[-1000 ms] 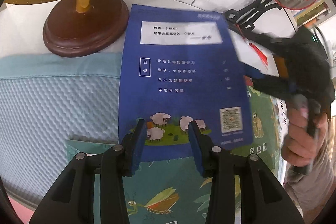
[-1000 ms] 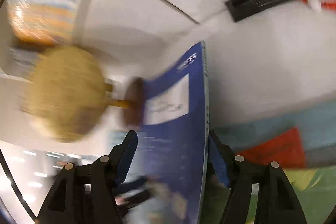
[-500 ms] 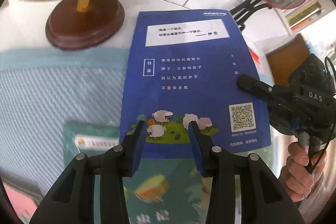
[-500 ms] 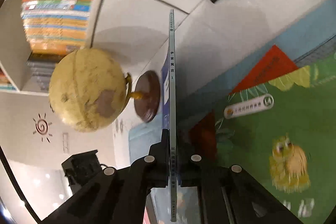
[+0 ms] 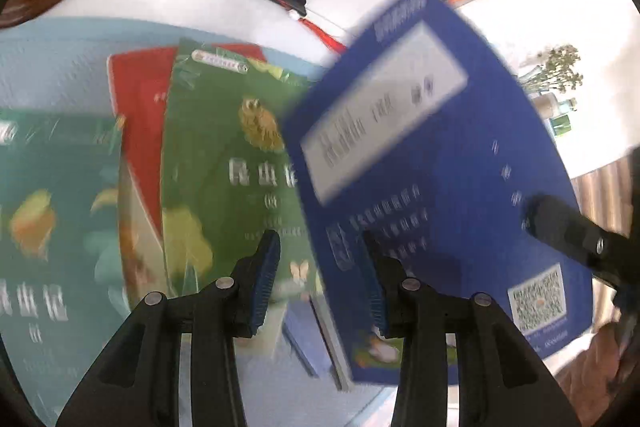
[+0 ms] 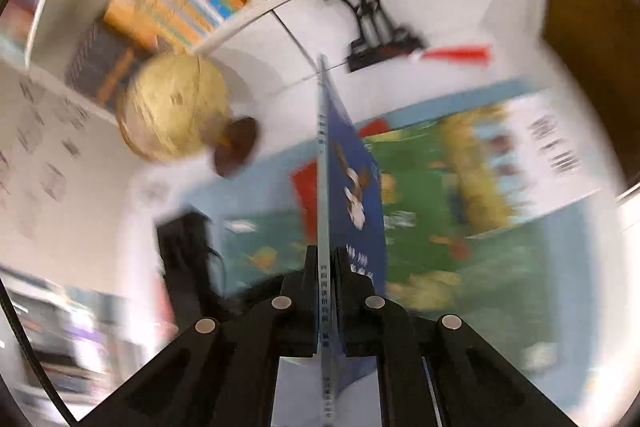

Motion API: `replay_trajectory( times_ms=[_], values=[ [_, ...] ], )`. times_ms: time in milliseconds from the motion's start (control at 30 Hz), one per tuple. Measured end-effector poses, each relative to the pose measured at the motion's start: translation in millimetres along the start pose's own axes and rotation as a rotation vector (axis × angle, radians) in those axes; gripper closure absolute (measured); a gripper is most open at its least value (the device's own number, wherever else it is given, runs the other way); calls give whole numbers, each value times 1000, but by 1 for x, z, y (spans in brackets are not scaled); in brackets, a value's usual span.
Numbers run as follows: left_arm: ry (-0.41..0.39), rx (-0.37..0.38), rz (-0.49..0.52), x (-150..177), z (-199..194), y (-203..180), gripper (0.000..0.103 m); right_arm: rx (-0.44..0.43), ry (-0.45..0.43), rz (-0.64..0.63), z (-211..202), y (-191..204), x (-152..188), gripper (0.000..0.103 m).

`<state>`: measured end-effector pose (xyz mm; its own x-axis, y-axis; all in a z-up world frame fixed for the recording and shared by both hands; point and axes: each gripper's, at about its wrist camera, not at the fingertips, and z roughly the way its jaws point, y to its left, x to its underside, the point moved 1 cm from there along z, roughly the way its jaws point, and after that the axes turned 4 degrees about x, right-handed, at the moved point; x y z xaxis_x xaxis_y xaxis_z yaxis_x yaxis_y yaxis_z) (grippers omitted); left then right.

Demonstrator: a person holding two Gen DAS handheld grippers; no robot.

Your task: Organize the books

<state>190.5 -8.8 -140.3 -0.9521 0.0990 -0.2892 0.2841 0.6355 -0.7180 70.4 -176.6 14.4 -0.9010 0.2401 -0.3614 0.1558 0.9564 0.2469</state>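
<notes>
My right gripper (image 6: 328, 291) pinches the thin blue book (image 5: 432, 187) by its spine edge, holding it tilted in the air above the pale blue mat (image 5: 56, 67), clear of the books there. My left gripper (image 5: 318, 279) hangs with fingers partly spread around nothing, over the green book (image 5: 224, 155) that overlaps a red one (image 5: 136, 83) near the mat's back edge.
</notes>
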Motion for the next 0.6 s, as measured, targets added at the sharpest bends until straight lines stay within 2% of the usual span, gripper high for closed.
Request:
replay_trajectory(
  times_ms=[100,167,233,300,400,467,533,600],
  values=[
    [-6,-94,-35,25,-28,21,66,136,-22,-147,5,22,36,97],
    [-19,-161,-98,44,-59,52,66,168,9,-236,25,41,60,97],
    [-47,-210,-160,61,-92,79,66,165,49,-311,44,55,88,91],
    [-61,-253,-197,72,-112,97,66,129,95,-323,61,63,110,81],
    [-59,-314,-248,85,-127,117,65,-59,254,-264,98,71,135,81],
    [-61,-346,-264,90,-130,119,65,-113,308,-234,105,69,143,80],
    [-63,-342,-267,95,-128,119,65,-154,294,-258,96,64,147,71],
    [-52,-326,-258,96,-115,109,63,-153,263,-297,85,56,147,39]
  ],
)
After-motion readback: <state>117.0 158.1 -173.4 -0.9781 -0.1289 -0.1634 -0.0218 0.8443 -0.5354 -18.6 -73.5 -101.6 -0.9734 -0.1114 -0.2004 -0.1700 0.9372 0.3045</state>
